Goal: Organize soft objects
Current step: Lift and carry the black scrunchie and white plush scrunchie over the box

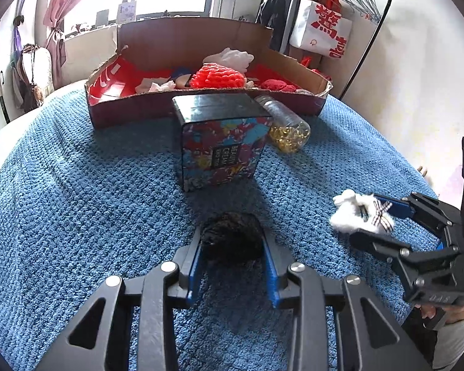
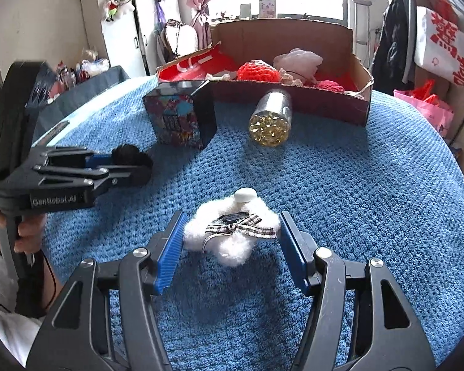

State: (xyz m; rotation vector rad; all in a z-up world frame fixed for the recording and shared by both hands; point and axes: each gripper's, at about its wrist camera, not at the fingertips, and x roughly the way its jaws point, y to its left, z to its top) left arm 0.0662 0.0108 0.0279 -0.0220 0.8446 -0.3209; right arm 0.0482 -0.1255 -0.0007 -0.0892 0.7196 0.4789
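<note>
Two soft items, each between a pair of jaws: we see the black fuzzy ball (image 1: 232,241) pinched by the left gripper (image 1: 232,266); the white fluffy clip (image 2: 232,232) sits between the right gripper (image 2: 230,247) pads, right pad touching, left pad slightly off. Cardboard box (image 1: 201,105) lies ahead of both.

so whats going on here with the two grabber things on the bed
A person holds a gripper in each hand over a blue knit blanket. The left gripper is closed on a black fuzzy ball. The right gripper straddles a white fluffy clip with a plaid bow, its pads not yet pressing it. Behind sits a cardboard box already holding red and white soft things, with a patterned tin and a capsule bottle lying in front of it.
</note>
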